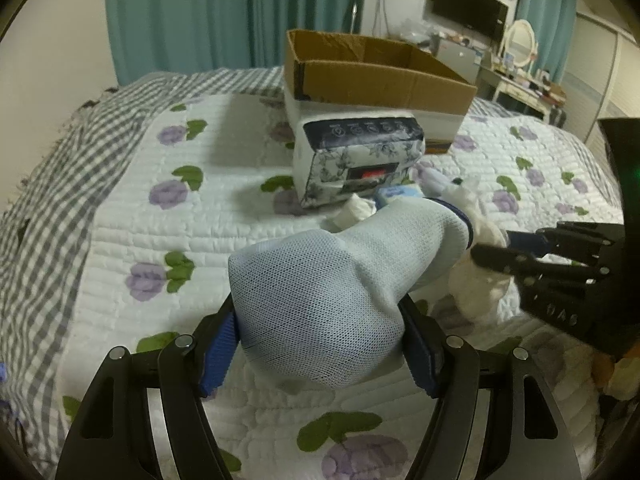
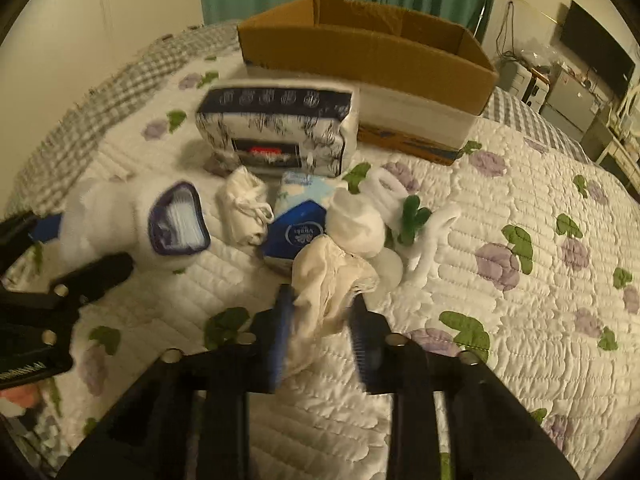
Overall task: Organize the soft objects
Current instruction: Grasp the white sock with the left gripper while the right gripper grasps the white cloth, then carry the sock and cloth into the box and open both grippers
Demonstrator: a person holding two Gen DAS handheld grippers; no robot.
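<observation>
My left gripper (image 1: 320,344) is shut on a pale blue sock (image 1: 332,292) with a dark cuff, held above the quilt; the sock also shows in the right wrist view (image 2: 132,220). My right gripper (image 2: 320,320) is shut on a cream-white cloth (image 2: 328,280) and also shows in the left wrist view (image 1: 496,250). Ahead lie a white rolled sock (image 2: 244,208), a blue tissue pack (image 2: 296,228), a white sock ball (image 2: 356,220) and a large patterned tissue package (image 2: 276,128). An open cardboard box (image 2: 360,44) stands behind them on the bed.
The floral quilt (image 2: 520,200) covers the bed, with a grey checked blanket (image 1: 60,160) at the left edge. A white and green plush piece (image 2: 412,216) lies right of the pile. Teal curtains (image 1: 200,12), a TV (image 1: 468,8) and a dresser stand beyond.
</observation>
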